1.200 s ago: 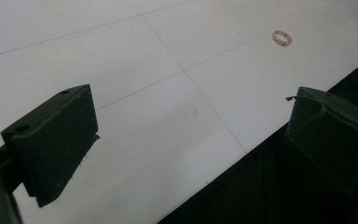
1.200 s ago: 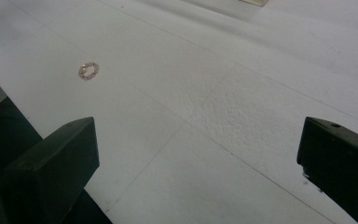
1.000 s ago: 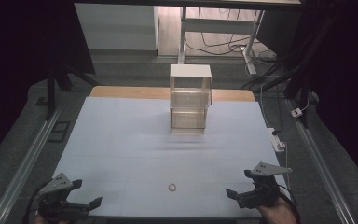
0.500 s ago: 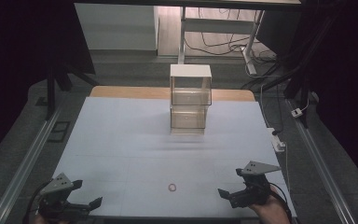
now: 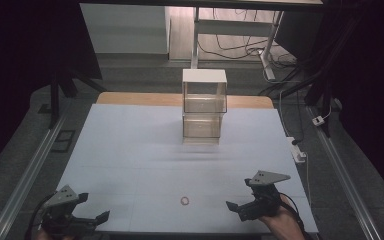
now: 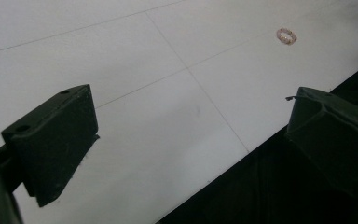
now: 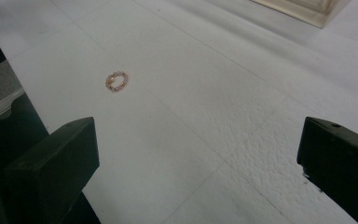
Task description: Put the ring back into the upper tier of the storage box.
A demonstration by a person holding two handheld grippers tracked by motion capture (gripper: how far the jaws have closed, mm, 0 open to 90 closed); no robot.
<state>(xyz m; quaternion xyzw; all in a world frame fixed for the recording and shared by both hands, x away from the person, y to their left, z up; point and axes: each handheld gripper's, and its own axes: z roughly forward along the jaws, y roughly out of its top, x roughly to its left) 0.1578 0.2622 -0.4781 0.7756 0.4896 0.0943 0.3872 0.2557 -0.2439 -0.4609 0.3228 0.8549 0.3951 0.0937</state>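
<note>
Tabletop [image 5: 130, 150], pale and faintly gridded, fills mid-frame, with dark floor and cables beyond. Low centre lies a small beaded ring [image 5: 185, 200], apart from both claws. Left gripper [image 5: 87, 212] at lower left and right gripper [image 5: 250, 197] at lower right are both spread, holding nothing. A clear stacked box [image 5: 204, 107] stands upper centre.

A clear plastic two-tier box with a white top [image 5: 204, 109] stands upright at the far middle of the white sheet-covered counter [image 5: 130, 150], well apart from both grippers and ahead of them. Behind it a bare wooden strip of counter edge [image 5: 130, 98] shows. A white power strip [image 5: 298, 150] lies beyond the right gripper, off the sheet's right edge.
</note>
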